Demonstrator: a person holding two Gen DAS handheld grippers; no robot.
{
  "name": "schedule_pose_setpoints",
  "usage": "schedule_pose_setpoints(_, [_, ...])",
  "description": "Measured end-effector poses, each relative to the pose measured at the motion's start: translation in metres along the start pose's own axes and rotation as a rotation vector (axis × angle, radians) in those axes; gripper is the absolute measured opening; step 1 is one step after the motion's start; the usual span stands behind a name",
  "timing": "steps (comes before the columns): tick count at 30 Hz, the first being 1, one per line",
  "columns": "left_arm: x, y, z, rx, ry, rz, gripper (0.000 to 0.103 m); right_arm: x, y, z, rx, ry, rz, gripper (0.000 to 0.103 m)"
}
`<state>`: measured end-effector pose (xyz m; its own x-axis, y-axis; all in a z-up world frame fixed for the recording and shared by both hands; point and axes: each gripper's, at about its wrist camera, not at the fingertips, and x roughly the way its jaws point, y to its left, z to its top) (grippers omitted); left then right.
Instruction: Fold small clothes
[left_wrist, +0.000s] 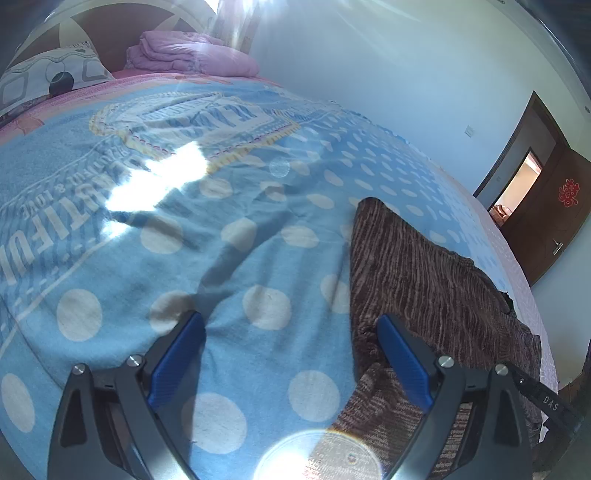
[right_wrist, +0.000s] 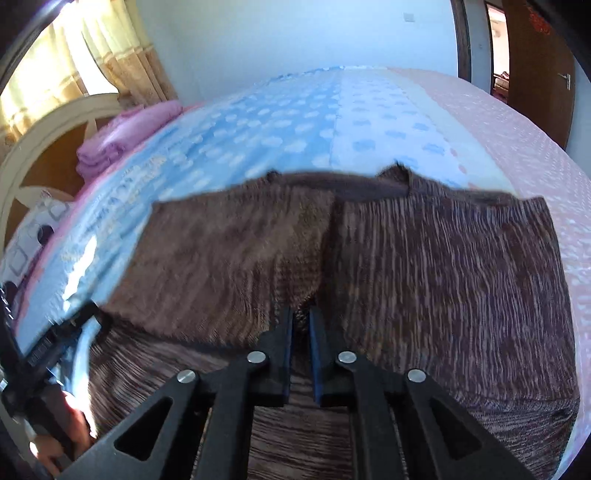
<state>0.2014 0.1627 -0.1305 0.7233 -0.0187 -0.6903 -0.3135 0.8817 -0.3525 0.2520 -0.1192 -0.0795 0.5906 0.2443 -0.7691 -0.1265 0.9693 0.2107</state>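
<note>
A brown striped knit garment (right_wrist: 443, 266) lies on the blue dotted blanket (left_wrist: 258, 258). In the right wrist view a folded-over flap (right_wrist: 229, 258) lies across its left half. My right gripper (right_wrist: 301, 317) is shut on the garment's cloth at the flap's lower edge. In the left wrist view the garment (left_wrist: 417, 273) lies at the right. My left gripper (left_wrist: 291, 325) is open and empty, its right finger (left_wrist: 402, 354) over the garment's left edge, its left finger (left_wrist: 177, 354) over the blanket. The left gripper also shows at the left edge of the right wrist view (right_wrist: 44, 354).
The bed has a pillow (left_wrist: 48, 77) and a folded pink quilt (left_wrist: 192, 55) at the headboard. A brown door (left_wrist: 554, 221) stands open beyond the bed's far side. Strong sun glare lies on the blanket (left_wrist: 159, 177).
</note>
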Motion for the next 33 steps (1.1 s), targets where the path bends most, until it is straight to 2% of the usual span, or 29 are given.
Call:
schedule_pose_setpoints(1, [0.000, 0.000, 0.000, 0.000, 0.000, 0.000, 0.098, -0.003, -0.003, 0.002, 0.016, 0.010, -0.007, 0.029])
schedule_pose_setpoints(2, [0.000, 0.000, 0.000, 0.000, 0.000, 0.000, 0.098, -0.005, -0.006, 0.005, 0.034, 0.017, -0.008, 0.031])
schedule_pose_setpoints(5, [0.000, 0.000, 0.000, 0.000, -0.002, 0.000, 0.098, -0.024, -0.014, 0.017, 0.084, -0.081, -0.023, 0.031])
schedule_pose_setpoints(8, [-0.001, 0.001, 0.000, -0.008, -0.010, -0.010, 0.098, -0.024, -0.002, 0.039, 0.030, -0.142, -0.036, 0.031])
schedule_pose_setpoints(11, [-0.001, 0.001, -0.001, -0.008, -0.011, -0.007, 0.098, 0.006, 0.023, 0.048, -0.060, -0.103, -0.033, 0.031])
schedule_pose_setpoints(14, [-0.002, 0.001, -0.001, -0.009, -0.012, -0.009, 0.098, 0.053, 0.035, 0.042, -0.112, 0.007, -0.085, 0.031])
schedule_pose_setpoints(17, [-0.001, 0.001, -0.001, -0.006, -0.009, -0.006, 0.098, 0.053, 0.039, 0.044, -0.139, 0.002, -0.102, 0.032])
schedule_pose_setpoints(19, [-0.002, 0.001, -0.001, -0.004, -0.005, -0.010, 0.099, 0.034, 0.032, 0.045, -0.102, 0.017, -0.081, 0.031])
schedule_pose_setpoints(23, [-0.002, 0.001, 0.001, -0.002, 0.008, -0.029, 0.103, -0.045, 0.012, 0.020, -0.020, -0.090, -0.017, 0.031])
schedule_pose_setpoints(26, [-0.001, 0.000, 0.002, 0.010, 0.027, -0.042, 0.103, -0.115, -0.010, -0.015, 0.010, -0.179, -0.054, 0.031])
schedule_pose_setpoints(28, [0.000, -0.003, 0.001, 0.058, 0.067, -0.057, 0.103, -0.159, -0.029, -0.042, 0.037, -0.207, -0.085, 0.032])
schedule_pose_setpoints(32, [-0.020, -0.007, -0.008, 0.186, 0.173, -0.130, 0.103, -0.227, -0.061, -0.093, 0.054, -0.210, -0.145, 0.033])
schedule_pose_setpoints(33, [-0.031, -0.003, -0.014, 0.201, 0.187, -0.160, 0.103, -0.239, -0.068, -0.106, 0.054, -0.191, -0.158, 0.038])
